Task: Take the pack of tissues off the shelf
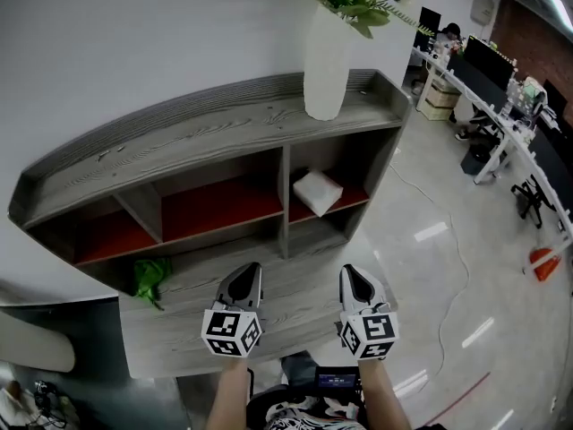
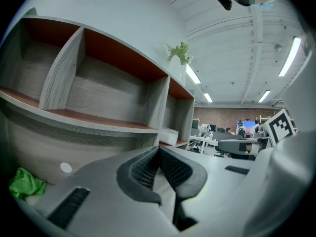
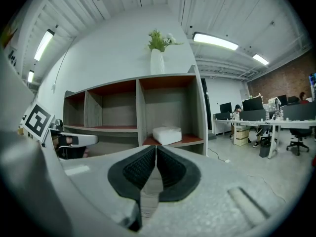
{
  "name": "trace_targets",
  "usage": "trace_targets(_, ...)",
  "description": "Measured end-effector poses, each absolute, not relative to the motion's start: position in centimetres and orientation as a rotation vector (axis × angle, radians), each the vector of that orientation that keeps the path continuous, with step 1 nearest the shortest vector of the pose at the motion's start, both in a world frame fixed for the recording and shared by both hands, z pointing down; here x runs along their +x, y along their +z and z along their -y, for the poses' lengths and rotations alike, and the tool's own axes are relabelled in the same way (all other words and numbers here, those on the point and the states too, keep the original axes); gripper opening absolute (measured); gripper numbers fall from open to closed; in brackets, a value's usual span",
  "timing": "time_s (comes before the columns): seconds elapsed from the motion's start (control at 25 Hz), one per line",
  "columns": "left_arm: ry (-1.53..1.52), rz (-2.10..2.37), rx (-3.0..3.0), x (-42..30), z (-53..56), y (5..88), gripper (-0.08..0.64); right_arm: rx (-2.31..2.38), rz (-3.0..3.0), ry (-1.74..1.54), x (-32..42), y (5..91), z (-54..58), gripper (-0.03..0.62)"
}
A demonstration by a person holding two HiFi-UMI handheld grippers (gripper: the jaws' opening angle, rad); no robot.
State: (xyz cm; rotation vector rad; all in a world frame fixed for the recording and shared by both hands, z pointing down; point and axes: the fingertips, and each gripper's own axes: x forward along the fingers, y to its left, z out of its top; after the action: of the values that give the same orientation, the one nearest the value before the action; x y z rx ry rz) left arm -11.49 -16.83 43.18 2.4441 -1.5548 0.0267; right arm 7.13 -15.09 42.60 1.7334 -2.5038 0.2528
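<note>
A white pack of tissues [image 1: 317,192] lies in the right-hand compartment of the grey shelf unit [image 1: 224,128], on its red board. It also shows in the right gripper view as the tissue pack [image 3: 167,134], straight ahead beyond the jaws, and small in the left gripper view as the pack [image 2: 168,136]. My left gripper [image 1: 243,279] and right gripper [image 1: 352,275] hover side by side over the lower ledge, in front of the unit and apart from the pack. Both are shut with nothing between the pads: left gripper [image 2: 159,149], right gripper [image 3: 155,148].
A tall white vase [image 1: 326,61] with green flowers stands on the shelf top above the pack. A green cloth [image 1: 150,278] lies on the lower ledge at left. Desks [image 1: 497,106] and chairs stand to the right across a glossy floor, with a cable [image 1: 445,240] trailing over it.
</note>
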Motion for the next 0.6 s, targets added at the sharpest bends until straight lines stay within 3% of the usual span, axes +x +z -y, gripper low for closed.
trace_targets(0.6,0.062,1.538,2.471,-10.7,21.7,43.9,0.007,1.705,2.504,0.279,5.7,44.1,21.6,0.038)
